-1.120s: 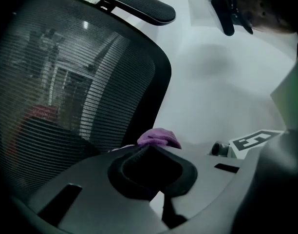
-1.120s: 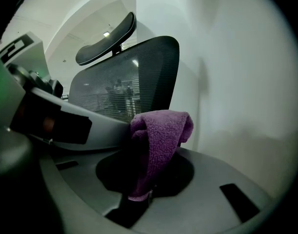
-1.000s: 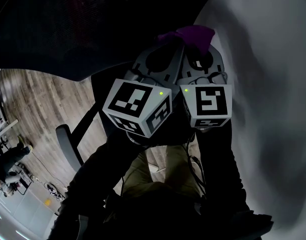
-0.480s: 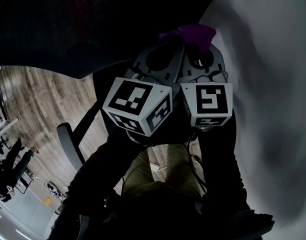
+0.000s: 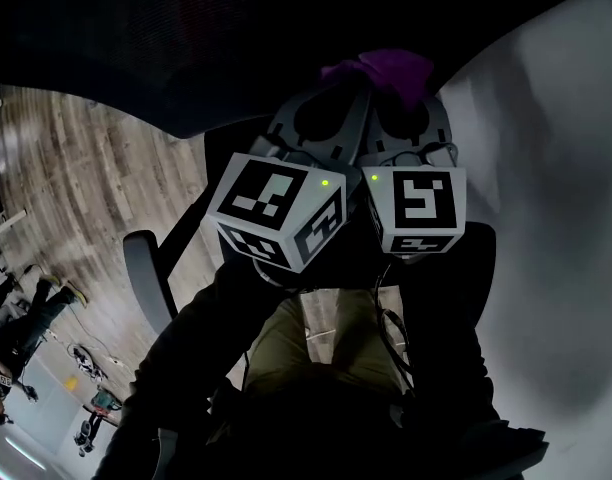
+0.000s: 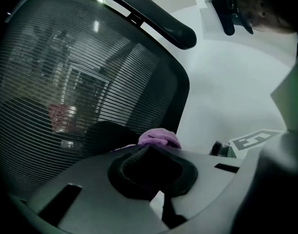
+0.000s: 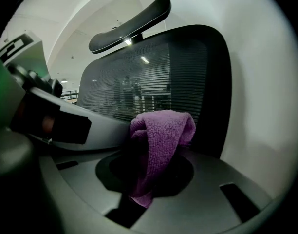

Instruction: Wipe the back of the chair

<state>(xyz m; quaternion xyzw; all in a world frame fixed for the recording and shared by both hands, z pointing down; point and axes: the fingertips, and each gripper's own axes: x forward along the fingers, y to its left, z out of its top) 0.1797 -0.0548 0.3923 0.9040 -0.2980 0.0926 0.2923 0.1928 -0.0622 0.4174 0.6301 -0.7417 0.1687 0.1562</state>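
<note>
The black mesh chair back (image 5: 186, 48) has spread further over the right hand-held gripper (image 7: 149, 152), which is clenched on the purple terry cloth (image 7: 161, 130), and the left hand-held gripper (image 6: 146, 152) is closed on nothing, so wiping contact looks close.

Wood-plank floor (image 5: 76, 198) running down the left side, black mesh chair (image 5: 186, 48) up over it, people (image 5: 31, 313) standing at its lower-left edge

1 mesh chair (image 5: 186, 48), 1 purple cloth (image 5: 381, 68), 2 grippers: L gripper (image 5: 331, 93), R gripper (image 7: 156, 140).

Distant people (image 5: 31, 313) stand on wood-plank floor (image 5: 76, 198) at left, pale wall (image 5: 556, 218) at right.
</note>
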